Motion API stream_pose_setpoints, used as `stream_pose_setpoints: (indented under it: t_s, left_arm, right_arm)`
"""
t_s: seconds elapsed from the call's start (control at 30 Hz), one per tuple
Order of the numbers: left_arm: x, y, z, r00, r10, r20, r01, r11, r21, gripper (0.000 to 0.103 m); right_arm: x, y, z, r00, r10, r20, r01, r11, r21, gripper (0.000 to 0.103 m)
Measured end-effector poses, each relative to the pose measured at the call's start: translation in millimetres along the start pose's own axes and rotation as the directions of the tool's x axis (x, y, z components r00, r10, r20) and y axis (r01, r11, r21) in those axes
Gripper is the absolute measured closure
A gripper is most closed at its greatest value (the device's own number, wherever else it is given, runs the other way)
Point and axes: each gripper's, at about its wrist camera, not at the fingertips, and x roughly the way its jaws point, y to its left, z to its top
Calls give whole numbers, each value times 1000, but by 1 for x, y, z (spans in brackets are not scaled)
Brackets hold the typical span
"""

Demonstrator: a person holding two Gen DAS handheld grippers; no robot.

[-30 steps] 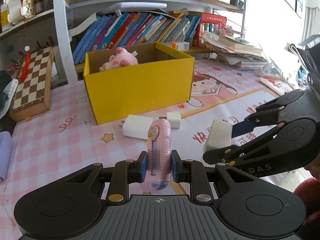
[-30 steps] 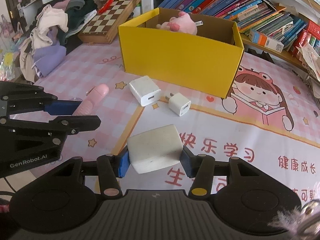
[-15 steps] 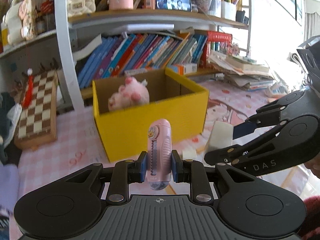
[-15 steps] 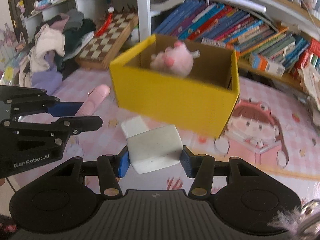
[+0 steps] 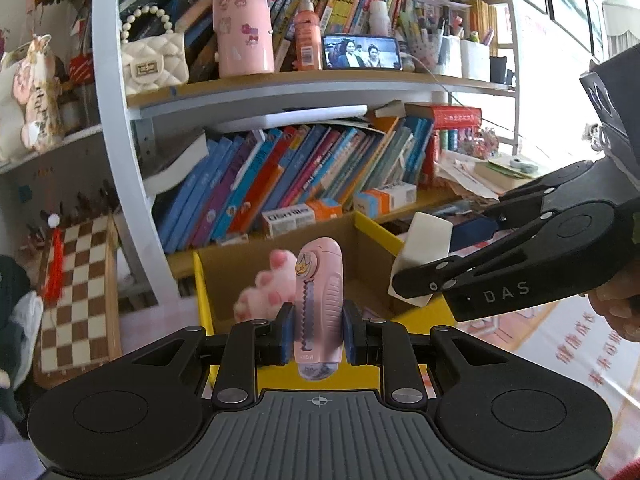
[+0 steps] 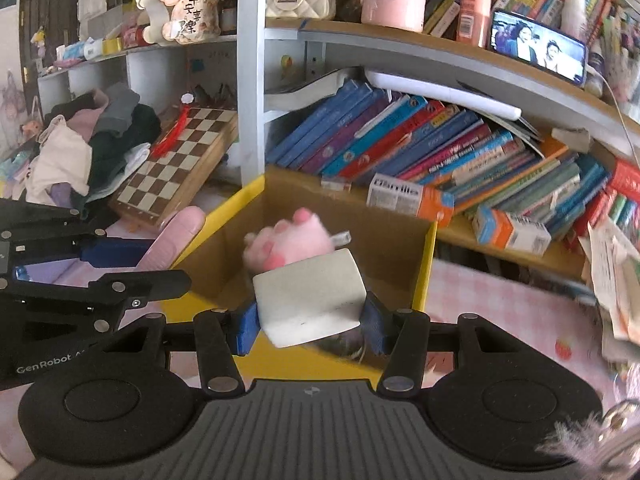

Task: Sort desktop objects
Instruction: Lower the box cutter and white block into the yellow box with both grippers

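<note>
Before crowded bookshelves (image 5: 304,184), above the yellow cardboard box (image 6: 422,276), the left gripper (image 5: 318,332) has its jaws clamped on a pink plastic utility knife (image 5: 320,304), the right gripper (image 6: 310,320) on a white rectangular charger block (image 6: 310,300).

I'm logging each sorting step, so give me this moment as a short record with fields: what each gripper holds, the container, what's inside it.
left gripper: shut on pink utility knife, held upright
right gripper: shut on white rectangular charger block
container: yellow cardboard box, open top, just beyond both grippers
inside box: pink plush toy
behind box: shelf of leaning books
beside box: wooden chessboard
</note>
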Motion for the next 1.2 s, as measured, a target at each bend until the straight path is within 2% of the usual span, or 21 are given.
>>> stream_pose_setpoints:
  t_s: [0.3,0.73,0.97,1.2]
  left_arm:
    - [47,13,8,997,25,-74,-26,1000,-11,80]
    - [92,15,-4,979,24,-200,-28,999,-18,80]
    - [101,20,-8,971,4,-238,-19,998,-60,80]
    - [103,23,-8,968,-11,-251,-11,996,-85,80]
  right_arm:
    - [49,-20,17,999,11,-38,-14,996,-83,54]
    - [106,-26,0,978,106,-180,-124,988,-94,54]
    - [112,-33,-1,966,165,-198,-174,984,-29,53]
    - [113,-33,-1,963,180,-200,-188,982,-20,54]
